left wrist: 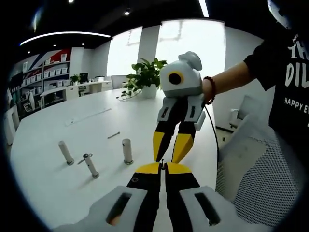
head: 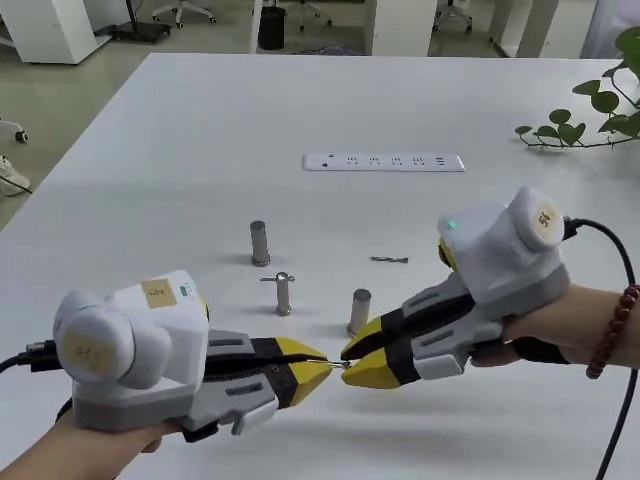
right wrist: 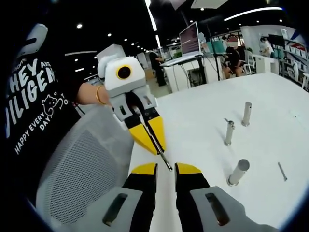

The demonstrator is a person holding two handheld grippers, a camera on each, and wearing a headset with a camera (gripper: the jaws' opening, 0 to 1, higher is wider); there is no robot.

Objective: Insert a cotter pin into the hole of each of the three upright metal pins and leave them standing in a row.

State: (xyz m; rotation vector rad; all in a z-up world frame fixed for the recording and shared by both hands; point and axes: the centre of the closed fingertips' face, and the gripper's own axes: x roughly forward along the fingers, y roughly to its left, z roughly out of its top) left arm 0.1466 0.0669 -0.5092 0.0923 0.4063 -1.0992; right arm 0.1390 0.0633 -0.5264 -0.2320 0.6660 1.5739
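Three upright metal pins stand on the white table: a far one (head: pixel 260 243), a middle one (head: pixel 284 293) with a cotter pin through its top, and a near one (head: pixel 360 311). My left gripper (head: pixel 326 368) is shut on a thin cotter pin (right wrist: pixel 161 154), which sticks out from its yellow tips. My right gripper (head: pixel 346 364) faces it tip to tip, open, its fingers on either side of the pin's free end. Both grippers hover in front of the near metal pin (right wrist: pixel 238 172). Another cotter pin (head: pixel 389 260) lies loose on the table behind the row.
A white power strip (head: pixel 384 162) lies farther back on the table. Plant leaves (head: pixel 585 120) reach in at the back right. A mesh chair back (right wrist: pixel 82 164) stands close to the table's near edge. My right gripper's cable (head: pixel 625 300) trails off at the right.
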